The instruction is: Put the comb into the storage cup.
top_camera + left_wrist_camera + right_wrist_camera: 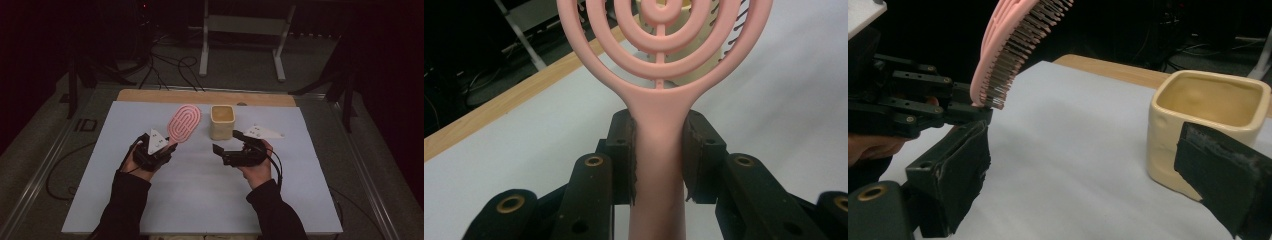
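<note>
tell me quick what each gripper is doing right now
Left gripper: jaws shut on the handle of the pink hairbrush, head raised off the table.
Right gripper: jaws open, holding nothing, beside the cream cup.

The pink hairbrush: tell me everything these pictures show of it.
The pink plastic hairbrush has an oval head of concentric open rings, dark bristles on one face, and a smooth, thick handle. The left gripper clamps the handle between its pads, holding the brush tilted above the white table sheet, head toward the cream square cup.
</note>
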Available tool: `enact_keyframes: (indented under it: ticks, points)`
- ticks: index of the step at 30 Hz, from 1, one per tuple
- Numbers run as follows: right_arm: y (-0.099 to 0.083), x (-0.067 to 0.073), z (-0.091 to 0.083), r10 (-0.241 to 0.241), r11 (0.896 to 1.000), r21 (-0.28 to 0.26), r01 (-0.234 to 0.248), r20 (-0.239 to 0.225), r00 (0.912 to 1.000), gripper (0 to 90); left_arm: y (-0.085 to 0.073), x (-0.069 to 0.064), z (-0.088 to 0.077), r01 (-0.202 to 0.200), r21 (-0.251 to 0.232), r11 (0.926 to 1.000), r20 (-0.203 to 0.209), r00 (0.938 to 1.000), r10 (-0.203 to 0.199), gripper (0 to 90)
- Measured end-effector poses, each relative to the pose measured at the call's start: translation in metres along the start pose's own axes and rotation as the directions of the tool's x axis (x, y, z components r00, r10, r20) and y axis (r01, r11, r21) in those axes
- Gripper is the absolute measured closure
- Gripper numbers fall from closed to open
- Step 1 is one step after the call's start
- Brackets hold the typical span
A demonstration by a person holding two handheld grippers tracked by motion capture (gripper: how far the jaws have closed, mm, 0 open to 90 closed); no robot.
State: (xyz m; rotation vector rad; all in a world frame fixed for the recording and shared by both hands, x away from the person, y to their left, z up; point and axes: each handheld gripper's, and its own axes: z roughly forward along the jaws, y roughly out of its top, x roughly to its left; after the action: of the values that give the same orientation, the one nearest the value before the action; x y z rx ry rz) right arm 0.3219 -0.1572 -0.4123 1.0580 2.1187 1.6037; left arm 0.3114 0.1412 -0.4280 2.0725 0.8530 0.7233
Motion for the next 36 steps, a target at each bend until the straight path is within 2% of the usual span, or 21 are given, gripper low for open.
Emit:
enact_keyframes:
  ticks: [13, 36]
  points:
    - [0.008, 0.004, 0.009, 0.031, 0.999, -0.007, -0.031, -0.030, 0.9991, 7.5, 0.000, 0.000, 0.002, 0.003, -0.003, 1.0000, 0.000, 1.0000, -0.003, 70.0]
    - [0.023, 0.015, 0.030, 0.026, 1.000, 0.000, -0.026, -0.062, 0.9978, 7.5, -0.001, -0.002, 0.003, -0.001, -0.006, 1.0000, -0.002, 1.0000, 0.001, 70.0]
